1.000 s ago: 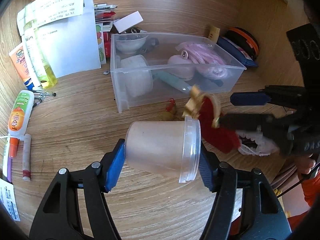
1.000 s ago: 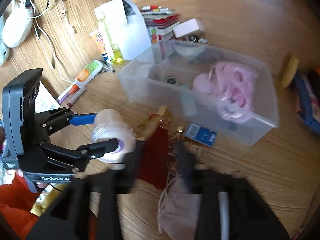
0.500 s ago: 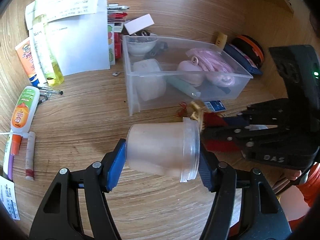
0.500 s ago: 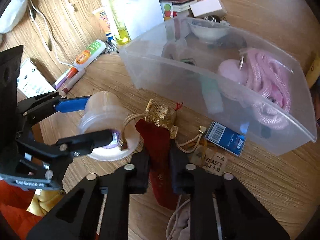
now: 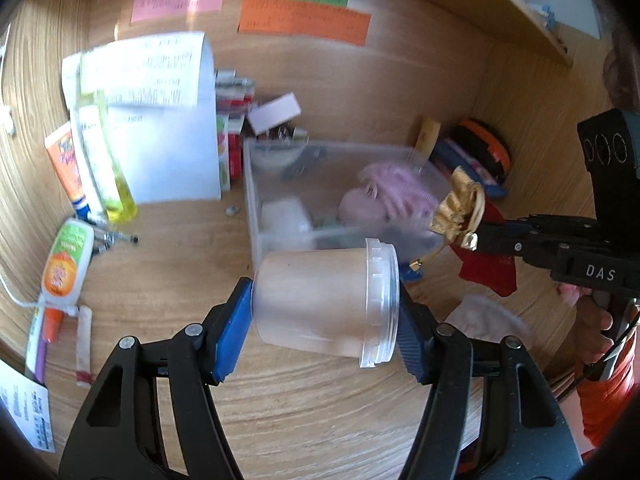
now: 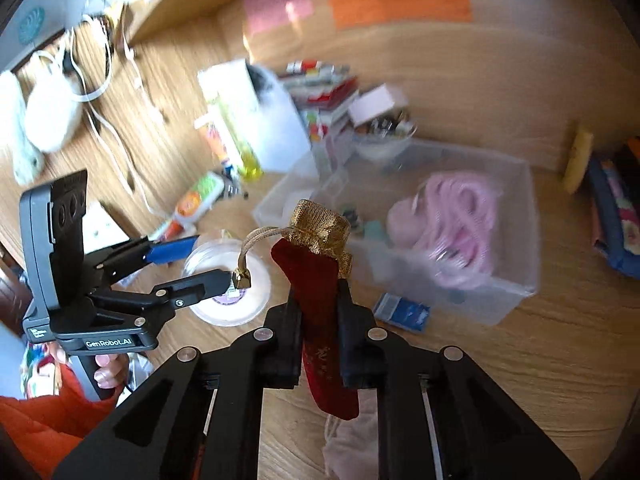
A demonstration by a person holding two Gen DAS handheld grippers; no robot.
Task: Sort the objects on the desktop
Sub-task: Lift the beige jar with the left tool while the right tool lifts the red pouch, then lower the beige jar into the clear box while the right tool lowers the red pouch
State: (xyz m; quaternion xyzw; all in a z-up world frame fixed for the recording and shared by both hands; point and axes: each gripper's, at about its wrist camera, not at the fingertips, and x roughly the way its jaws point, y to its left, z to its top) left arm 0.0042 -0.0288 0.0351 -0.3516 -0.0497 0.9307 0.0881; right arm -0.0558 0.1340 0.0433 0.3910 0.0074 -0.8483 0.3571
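Note:
My left gripper [image 5: 320, 304] is shut on a clear plastic jar [image 5: 324, 300], held on its side above the desk; the jar also shows in the right wrist view [image 6: 230, 280]. My right gripper [image 6: 320, 308] is shut on a red pouch with a gold top [image 6: 320, 280] and holds it in the air, right of the jar's mouth. The pouch also shows in the left wrist view [image 5: 480, 248]. A clear storage bin [image 5: 280, 184] with pink cord [image 6: 460, 216] and other items stands behind both grippers.
A white bag [image 5: 172, 128], tubes [image 5: 64, 264] and a yellow bottle [image 5: 108, 160] lie at the left. A blue card [image 6: 402, 312] lies in front of the bin. Coloured notes [image 5: 304, 20] hang on the back wall. A pale cloth [image 5: 484, 320] lies at the right.
Both grippers have risen above the desk. The right gripper has lifted the red pouch off the desk and away from the jar's mouth. The jar stays gripped.

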